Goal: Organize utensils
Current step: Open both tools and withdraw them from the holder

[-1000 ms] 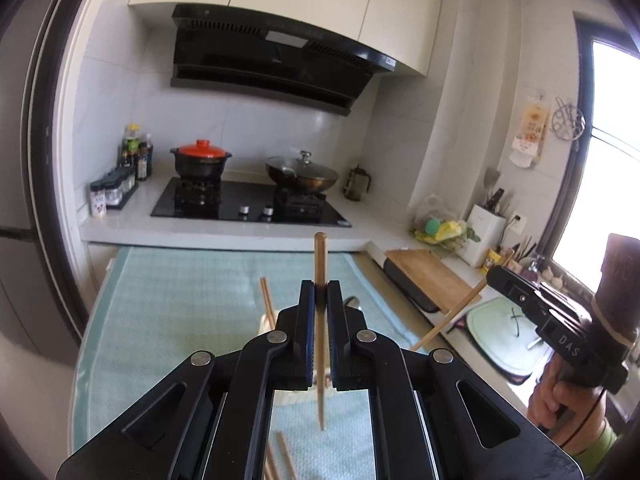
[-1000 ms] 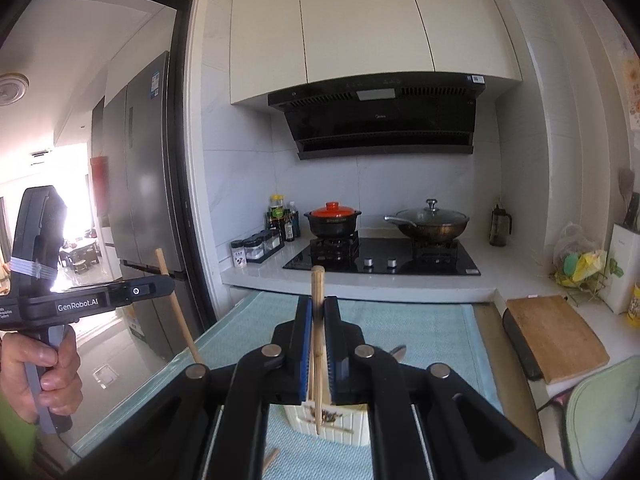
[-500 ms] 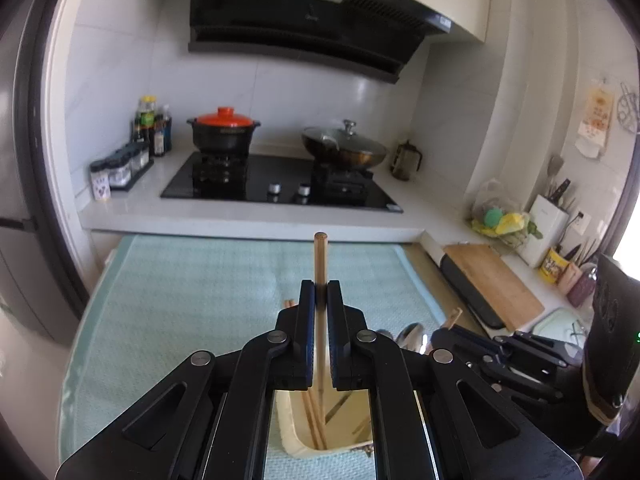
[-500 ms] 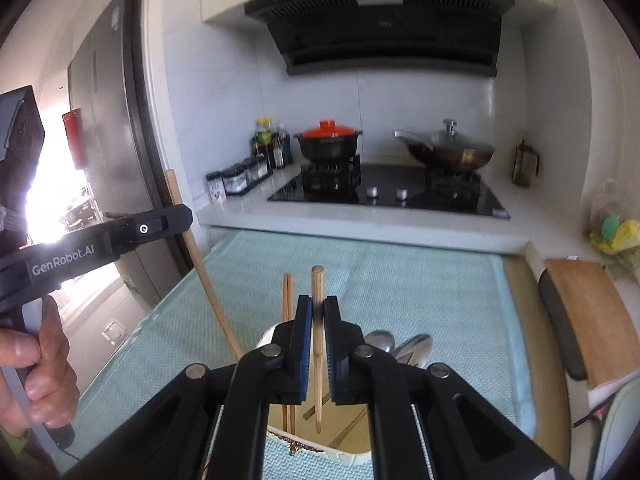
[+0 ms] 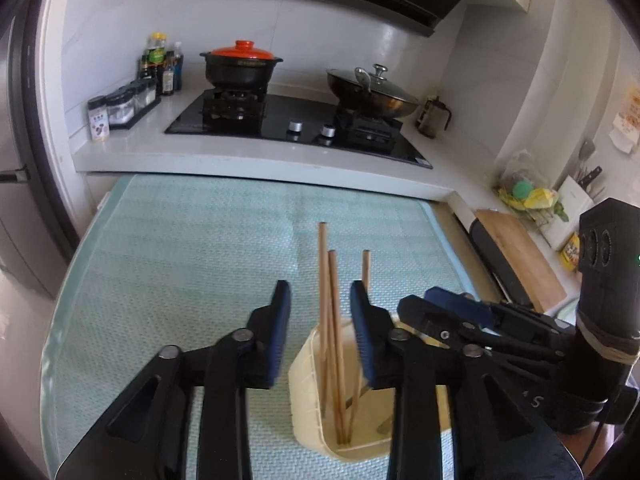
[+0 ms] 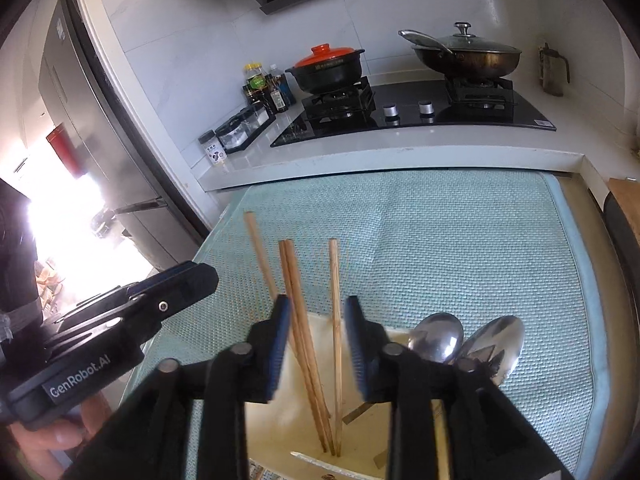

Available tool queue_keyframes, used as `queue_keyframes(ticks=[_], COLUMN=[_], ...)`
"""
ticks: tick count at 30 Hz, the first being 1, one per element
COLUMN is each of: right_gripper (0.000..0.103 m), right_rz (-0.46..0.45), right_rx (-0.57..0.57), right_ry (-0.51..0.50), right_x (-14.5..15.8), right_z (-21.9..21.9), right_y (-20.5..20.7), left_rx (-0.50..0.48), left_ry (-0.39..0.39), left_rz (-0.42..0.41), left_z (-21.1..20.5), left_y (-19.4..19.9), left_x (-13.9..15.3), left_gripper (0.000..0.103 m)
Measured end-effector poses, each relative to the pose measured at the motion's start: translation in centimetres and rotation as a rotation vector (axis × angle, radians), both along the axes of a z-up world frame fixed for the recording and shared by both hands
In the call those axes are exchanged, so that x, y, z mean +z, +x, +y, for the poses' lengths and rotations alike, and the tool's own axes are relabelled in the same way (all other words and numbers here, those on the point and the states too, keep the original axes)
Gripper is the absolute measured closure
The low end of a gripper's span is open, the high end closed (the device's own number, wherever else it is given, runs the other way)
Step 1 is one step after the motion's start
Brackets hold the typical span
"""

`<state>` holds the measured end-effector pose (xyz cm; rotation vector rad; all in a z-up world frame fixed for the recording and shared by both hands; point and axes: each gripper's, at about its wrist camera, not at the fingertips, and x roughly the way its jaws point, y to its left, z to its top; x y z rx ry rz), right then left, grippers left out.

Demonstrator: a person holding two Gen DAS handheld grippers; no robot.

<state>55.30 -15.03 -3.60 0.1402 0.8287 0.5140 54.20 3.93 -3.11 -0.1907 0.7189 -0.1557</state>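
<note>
Kitchen surroundings fill the left wrist view: a black hob [image 5: 296, 120] carries an orange-lidded pot [image 5: 241, 65] and a lidded wok [image 5: 372, 90] far ahead of the left hand-held gripper [image 5: 320, 320], and a pale green mat [image 5: 180, 248] covers the worktop [image 5: 256, 152] beneath it. This hand-held gripper has its blue-padded fingers spread wide with nothing between the pads. Just below and between them stands a cream utensil holder [image 5: 304, 384], and three wooden chopsticks [image 5: 330, 320] rise out of it, leaning slightly, through the gap. To its right, very near, sits the right hand-held gripper [image 5: 448, 308], seen from the side over the same holder. In the right wrist view, the same hob [image 6: 400, 108], pot [image 6: 326, 66] and wok [image 6: 466, 54] lie far ahead, with the mat [image 6: 460, 240] below. The right hand-held gripper [image 6: 314, 336] is likewise spread, gripping nothing. Chopsticks [image 6: 304, 344] stand in the utensil holder [image 6: 280, 420] between and just under its fingers, one more leaning off to the left. Two metal spoons [image 6: 468, 340] stick up from the holder just right of its fingers. The left hand-held gripper [image 6: 112, 320] is close on its left.
</note>
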Motion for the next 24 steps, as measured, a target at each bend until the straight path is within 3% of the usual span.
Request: queue_keyframes(ticks=[1, 2, 8, 11, 15, 19, 24], right_gripper=[0.055, 0.054, 0.053, 0.045, 0.044, 0.044, 0.044], right_rz=[-0.026, -0.052, -0.161, -0.209, -0.247, -0.248, -0.218], right_rx=[-0.002, -0.006, 0.025, 0.053, 0.074, 0.049, -0.005], right_ry=[-0.002, -0.015, -0.177, -0.247, -0.311, -0.319, -0.258], right_x=[0.5, 1.0, 1.7, 0.8, -1.0, -3.1, -5.0], right_z=[-0.2, -0.3, -1.4, -2.6, -4.6, -6.3, -7.3], right_y=[-0.8, -1.8, -10.6, -16.8, -24.5, -30.7, -35.0], left_rx=[0.011, 0.019, -0.062, -0.105, -0.128, -0.122, -0.107], left_ry=[0.018, 0.039, 0.159, 0.219, 0.292, 0.266, 0.178], left_rz=[-0.015, -0.028, -0.020, -0.031, -0.059, -0.069, -0.076], left_z=[0.2, 0.5, 2.5, 3.7, 5.0, 5.8, 5.1], left_y=[-0.8, -1.8, -10.2, -15.8, -23.6, -29.3, -32.8], left_x=[0.5, 0.9, 3.0, 3.4, 3.1, 2.7, 1.1], left_gripper=[0.041, 0.037, 0.026, 0.019, 0.014, 0.009, 0.007])
